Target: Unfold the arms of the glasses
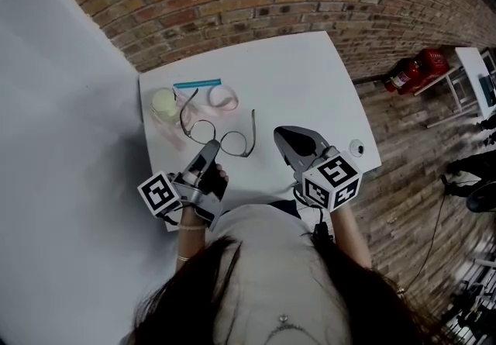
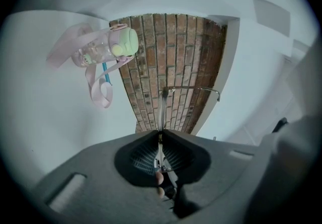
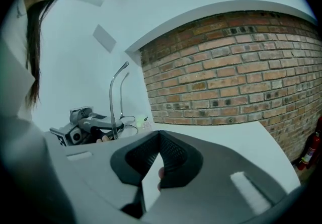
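Glasses (image 1: 218, 137): lying on the white desk (image 1: 294, 80) just beside the green-lidded bottle (image 1: 163, 103), on its side nearer the person — both arms sticking out unfolded.
Left gripper (image 1: 211, 148): jaws clamping the glasses' thin metal frame at the edge facing away from the bottle.
Right gripper (image 1: 280, 132): jaws pressing together on nothing — sitting beyond the glasses from the bottle.

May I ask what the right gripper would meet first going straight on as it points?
Likely nothing but bare table: the right gripper points past the glasses, which stand to its left; depth is unclear.
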{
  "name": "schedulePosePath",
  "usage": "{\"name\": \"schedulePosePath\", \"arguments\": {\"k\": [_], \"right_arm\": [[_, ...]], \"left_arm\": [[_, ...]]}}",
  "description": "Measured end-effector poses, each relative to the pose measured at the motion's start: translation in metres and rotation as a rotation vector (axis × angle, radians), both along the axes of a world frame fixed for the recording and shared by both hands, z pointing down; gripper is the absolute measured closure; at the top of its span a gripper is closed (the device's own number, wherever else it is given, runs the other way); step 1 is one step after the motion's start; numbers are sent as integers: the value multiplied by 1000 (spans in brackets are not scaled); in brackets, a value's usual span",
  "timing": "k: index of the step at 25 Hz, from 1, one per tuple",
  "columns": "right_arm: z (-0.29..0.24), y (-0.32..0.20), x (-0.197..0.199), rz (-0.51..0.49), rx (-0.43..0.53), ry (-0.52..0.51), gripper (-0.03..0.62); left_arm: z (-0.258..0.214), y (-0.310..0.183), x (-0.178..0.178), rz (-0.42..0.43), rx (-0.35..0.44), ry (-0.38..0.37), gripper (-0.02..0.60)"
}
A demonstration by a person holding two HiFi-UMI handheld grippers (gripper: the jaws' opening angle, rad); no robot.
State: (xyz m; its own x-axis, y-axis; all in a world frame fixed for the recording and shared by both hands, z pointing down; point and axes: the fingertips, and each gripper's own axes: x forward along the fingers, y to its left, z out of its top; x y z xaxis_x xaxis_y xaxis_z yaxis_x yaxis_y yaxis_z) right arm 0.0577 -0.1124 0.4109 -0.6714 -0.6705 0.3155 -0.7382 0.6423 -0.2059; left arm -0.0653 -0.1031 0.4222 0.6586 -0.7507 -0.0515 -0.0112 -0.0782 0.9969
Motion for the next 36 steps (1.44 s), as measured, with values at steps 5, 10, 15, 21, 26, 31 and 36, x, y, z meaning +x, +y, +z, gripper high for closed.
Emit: {"name": "schedulePosePath", "arguments": {"k": [5, 10, 15, 21, 26, 31, 36], "right_arm": [[1, 0, -1, -1, -1, 6, 589], [2, 0, -3, -9, -7, 15, 589], [1, -1, -4, -7, -6, 17, 589], [3, -5, -6, -7, -8, 22, 589], [2, -7, -9, -28, -14, 31, 589], [7, -7, -13, -41, -19, 55, 589], [11, -5, -13, -41, -30, 65, 589]], "left_arm": [[0, 0, 1, 8, 1, 6, 560], [-1, 0, 1, 12, -2, 10, 560], [-1, -1, 1, 23, -2, 10, 560], [0, -3, 0, 27, -2, 19, 560], [-1, -2, -2, 16, -7, 28, 560], [5, -4, -5, 9, -16, 41, 560], [7, -4, -4, 17, -18, 42, 560]]}}
